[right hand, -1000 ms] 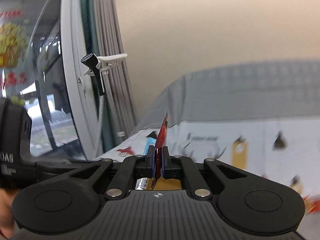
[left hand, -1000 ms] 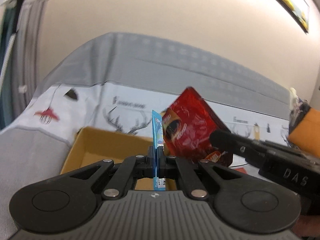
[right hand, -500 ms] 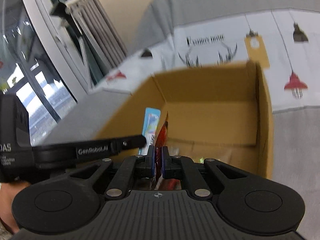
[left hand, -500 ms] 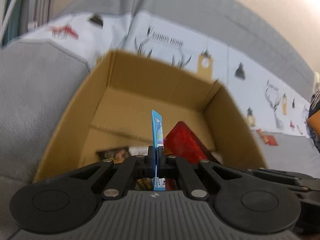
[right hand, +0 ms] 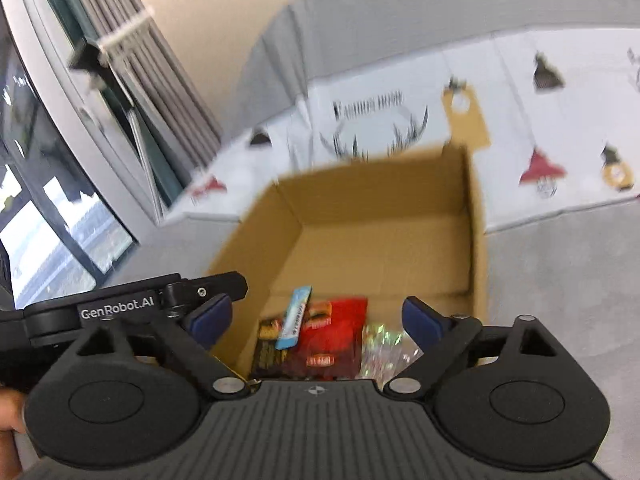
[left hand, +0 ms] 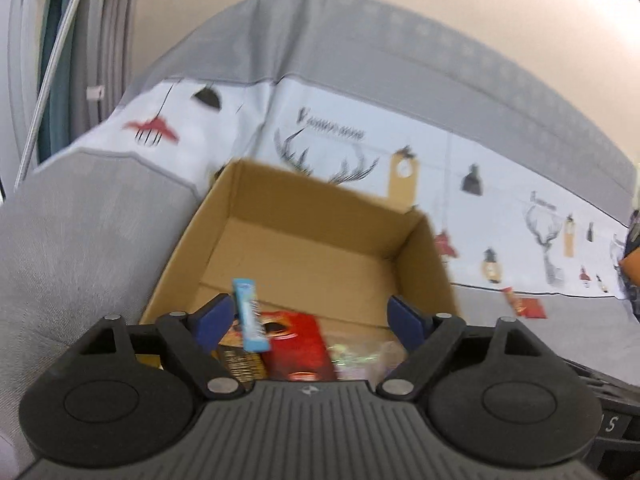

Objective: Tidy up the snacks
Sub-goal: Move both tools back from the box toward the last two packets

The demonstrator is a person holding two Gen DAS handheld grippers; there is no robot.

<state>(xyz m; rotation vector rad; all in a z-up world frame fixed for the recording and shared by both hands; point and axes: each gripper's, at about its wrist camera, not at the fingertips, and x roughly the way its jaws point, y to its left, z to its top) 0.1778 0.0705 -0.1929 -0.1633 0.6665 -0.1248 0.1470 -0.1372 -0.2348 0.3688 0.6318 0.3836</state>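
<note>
Both tools are held tilted down over the open cardboard box (left hand: pixel 408 276) on the grey sofa; the left tool (left hand: pixel 308 314) and right tool (right hand: pixel 316 316) have just been opened wide w/ nothing gripped betw. the pads. One blue snack stick (left hand: pixel 250 314), seen just inside the left tool's left pad, is released onto one red packet (right hand: pixel 334 332) at the box's near end. Beside these, one dark packet (right hand: pixel 270 340) on the left & one shiny clear wrapper (right hand: pixel 380 346) on the right are counted.

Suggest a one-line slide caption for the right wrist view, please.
Right gripper, jaws just opened, over a cardboard box as a blue packet and red packet land inside.
</note>
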